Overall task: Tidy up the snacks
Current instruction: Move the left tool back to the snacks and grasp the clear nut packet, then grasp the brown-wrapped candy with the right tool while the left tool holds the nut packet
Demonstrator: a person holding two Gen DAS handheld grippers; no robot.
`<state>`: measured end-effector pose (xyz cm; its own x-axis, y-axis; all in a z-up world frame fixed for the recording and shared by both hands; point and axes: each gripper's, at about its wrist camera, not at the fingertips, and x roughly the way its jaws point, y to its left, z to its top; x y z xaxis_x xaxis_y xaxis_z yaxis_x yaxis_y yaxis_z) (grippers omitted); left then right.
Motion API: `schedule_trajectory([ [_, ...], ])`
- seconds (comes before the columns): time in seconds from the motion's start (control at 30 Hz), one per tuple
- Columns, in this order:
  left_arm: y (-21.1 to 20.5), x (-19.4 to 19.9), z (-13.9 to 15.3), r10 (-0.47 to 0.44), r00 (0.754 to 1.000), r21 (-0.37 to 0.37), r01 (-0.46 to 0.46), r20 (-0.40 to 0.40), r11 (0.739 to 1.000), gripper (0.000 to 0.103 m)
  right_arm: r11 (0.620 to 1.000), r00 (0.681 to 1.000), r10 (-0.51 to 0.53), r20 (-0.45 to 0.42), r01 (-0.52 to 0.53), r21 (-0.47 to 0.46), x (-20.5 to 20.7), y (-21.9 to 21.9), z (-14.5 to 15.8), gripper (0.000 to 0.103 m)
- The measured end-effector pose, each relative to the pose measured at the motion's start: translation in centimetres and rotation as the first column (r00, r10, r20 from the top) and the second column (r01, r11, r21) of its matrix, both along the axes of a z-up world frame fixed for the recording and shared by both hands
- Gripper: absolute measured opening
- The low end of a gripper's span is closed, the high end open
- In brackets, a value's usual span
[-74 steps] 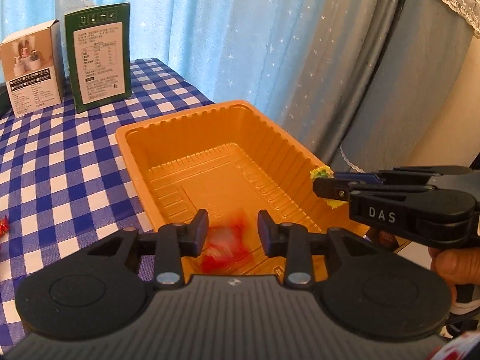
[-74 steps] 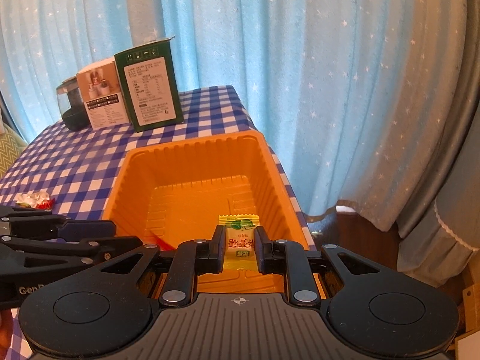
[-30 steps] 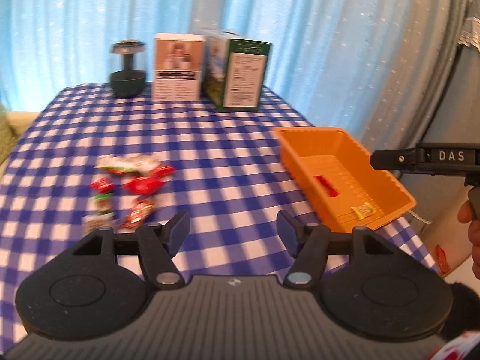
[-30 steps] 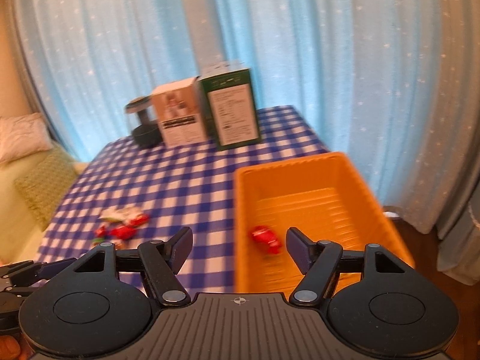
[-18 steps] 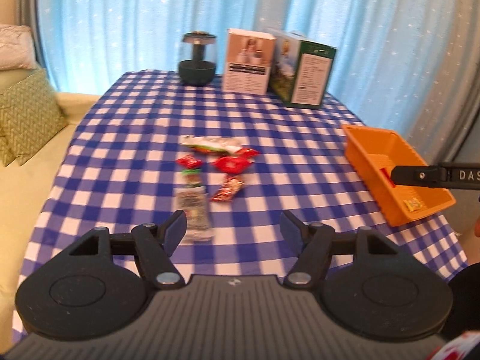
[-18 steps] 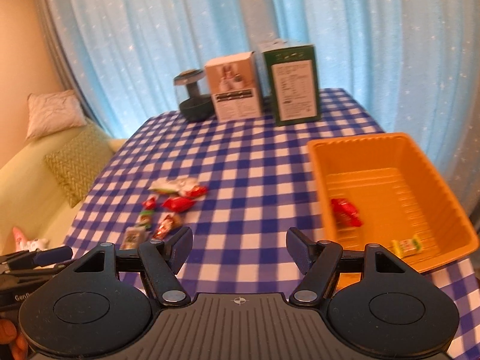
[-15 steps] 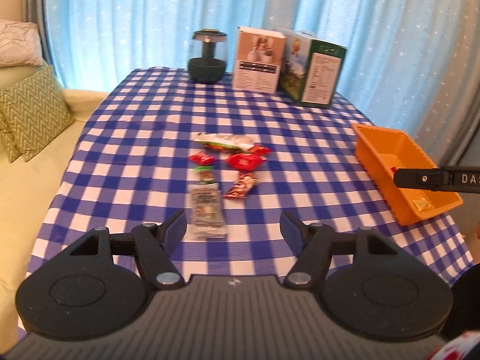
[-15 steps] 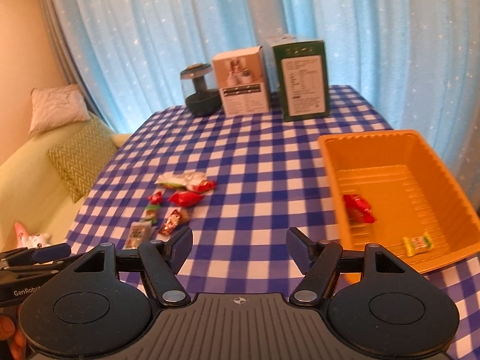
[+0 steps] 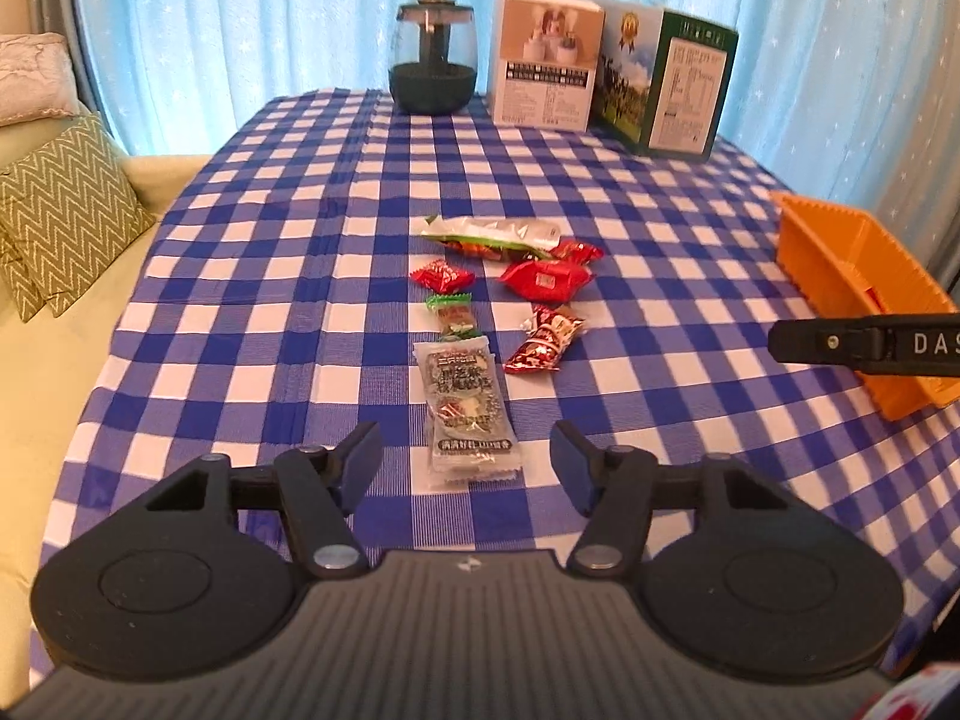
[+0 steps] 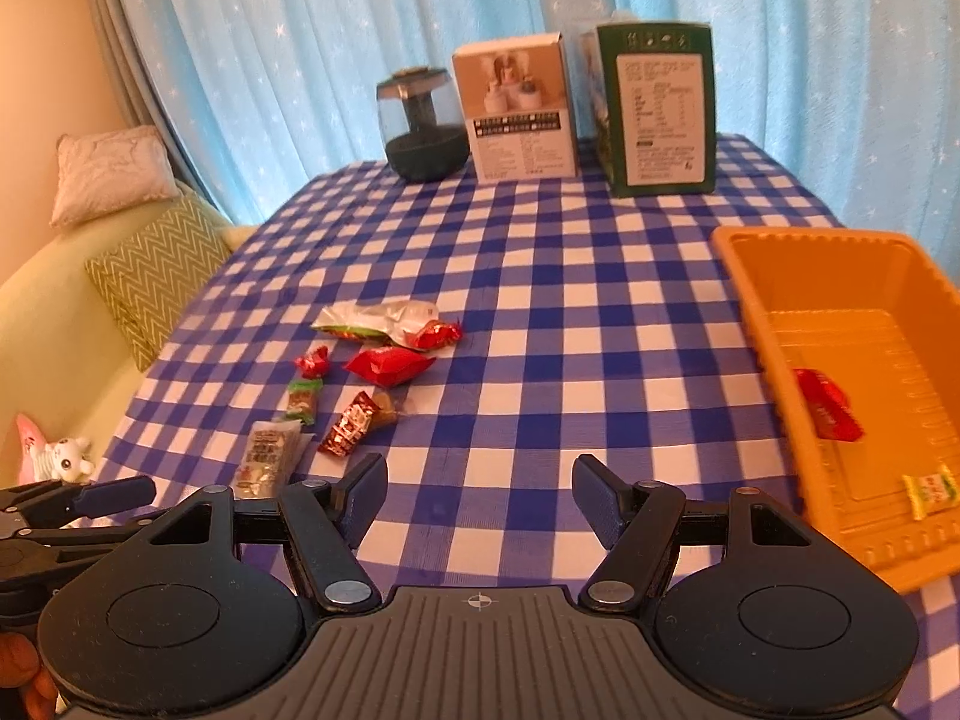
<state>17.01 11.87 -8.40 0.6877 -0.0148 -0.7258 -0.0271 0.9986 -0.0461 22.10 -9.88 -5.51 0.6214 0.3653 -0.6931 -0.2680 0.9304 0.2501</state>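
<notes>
orange tray (image 10: 774,324), blue-white checked tablecloth (image 9: 300,276)

Loose snacks clustered mid-table on blue check cloth: long white-green packet (image 9: 492,234) at 12 o'clock of cluster, red pouch (image 9: 545,280) just below, small red candy (image 9: 442,276) at 9 o'clock, green-ended candy (image 9: 454,315), red-silver candy (image 9: 545,339) at 4 o'clock, grey-clear packet (image 9: 465,411) at 6 o'clock, lying flat. Orange tray (image 10: 774,306) at 3 o'clock holds red wrapper (image 10: 828,405), yellow-green candy (image 10: 930,489).

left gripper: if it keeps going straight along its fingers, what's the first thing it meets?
Probably the grey-white snack packet, lying flat between the left gripper fingers' line; its jaws are closing, nothing between them. Depth unclear.
</notes>
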Motion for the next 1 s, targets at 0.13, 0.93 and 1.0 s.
schedule_trajectory([
  [0.13,0.0,1.8,-1.5,-0.016,1.0,-0.003,0.016,-0.014,1.0,0.055,1.0,1.0,-0.001,-0.022,0.0,-0.004,1.6,0.8,-1.3,0.068],
  [0.93,-0.2,5.9,-3.9,-0.092,0.995,0.009,0.092,-0.044,0.996,0.035,0.999,0.996,0.043,-0.078,-0.043,0.011,5.6,4.5,-4.2,0.068],
  [1.0,-0.6,6.1,-4.0,-0.114,0.993,0.007,0.114,-0.042,0.993,0.035,0.999,0.996,0.034,-0.081,-0.033,0.011,5.7,4.3,-4.3,0.068],
])
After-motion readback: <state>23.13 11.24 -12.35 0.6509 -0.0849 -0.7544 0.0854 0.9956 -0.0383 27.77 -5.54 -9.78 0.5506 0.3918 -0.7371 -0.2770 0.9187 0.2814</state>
